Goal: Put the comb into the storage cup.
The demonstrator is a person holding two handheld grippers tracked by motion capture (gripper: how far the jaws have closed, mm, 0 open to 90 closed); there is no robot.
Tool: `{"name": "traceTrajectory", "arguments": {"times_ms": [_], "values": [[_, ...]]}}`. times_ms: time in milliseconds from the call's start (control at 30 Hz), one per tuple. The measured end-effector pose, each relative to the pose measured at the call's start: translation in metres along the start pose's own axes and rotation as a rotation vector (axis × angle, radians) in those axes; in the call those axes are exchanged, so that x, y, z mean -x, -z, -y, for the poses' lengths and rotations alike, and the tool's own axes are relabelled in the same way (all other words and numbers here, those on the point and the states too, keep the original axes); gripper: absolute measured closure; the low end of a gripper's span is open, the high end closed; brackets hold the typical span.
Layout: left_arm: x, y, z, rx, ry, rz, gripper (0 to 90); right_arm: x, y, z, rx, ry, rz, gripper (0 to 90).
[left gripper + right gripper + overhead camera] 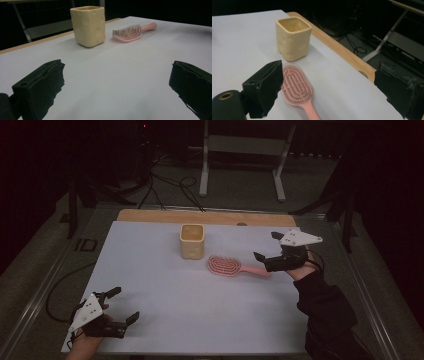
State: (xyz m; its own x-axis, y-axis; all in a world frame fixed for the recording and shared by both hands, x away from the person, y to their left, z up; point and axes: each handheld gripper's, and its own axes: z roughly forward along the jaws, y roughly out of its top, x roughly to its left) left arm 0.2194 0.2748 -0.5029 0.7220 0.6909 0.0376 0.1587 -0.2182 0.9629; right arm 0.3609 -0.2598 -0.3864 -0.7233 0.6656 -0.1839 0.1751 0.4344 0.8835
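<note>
In the middle of the high view a cream cup [192, 241] stands on the white tabletop [165, 290] just beside a pink hairbrush [232, 266], the right claw [266, 247] released above its handle end, and the left claw [122, 306] released at lower left, holding nothing.

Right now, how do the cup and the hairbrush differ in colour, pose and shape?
The cup is pale yellow; the hairbrush is pink. The cup stands upright with its mouth open upward; the hairbrush lies flat, bristles up. The cup is squarish and blocky; the hairbrush is a flat oval with a thin handle. Both rest on the white table sheet, ungripped.
</note>
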Motion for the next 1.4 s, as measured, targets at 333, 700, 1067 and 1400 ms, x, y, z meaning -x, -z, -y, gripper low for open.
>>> {"name": "traceTrajectory", "arguments": {"times_ms": [333, 700, 1067, 1400], "values": [[0.0, 0.0, 0.0, -0.002, -0.001, 0.002, 0.0, 0.02, -0.029, 0.021, -0.065, -0.04, 0.001, 8.5], [0.0, 0.0, 0.001, -0.002, 0.001, 0.003, 0.0, 0.032, -0.055, 0.046, -0.137, -0.089, -0.023, 16.5], [0.0, 0.0, 0.001, -0.005, 0.003, 0.002, 0.0, 0.031, -0.073, 0.068, -0.242, -0.104, 0.0, 49.5], [-0.001, 0.0, 0.001, -0.003, 0.003, 0.001, 0.0, 0.03, -0.08, 0.076, -0.317, -0.081, 0.007, 76.9]]}}
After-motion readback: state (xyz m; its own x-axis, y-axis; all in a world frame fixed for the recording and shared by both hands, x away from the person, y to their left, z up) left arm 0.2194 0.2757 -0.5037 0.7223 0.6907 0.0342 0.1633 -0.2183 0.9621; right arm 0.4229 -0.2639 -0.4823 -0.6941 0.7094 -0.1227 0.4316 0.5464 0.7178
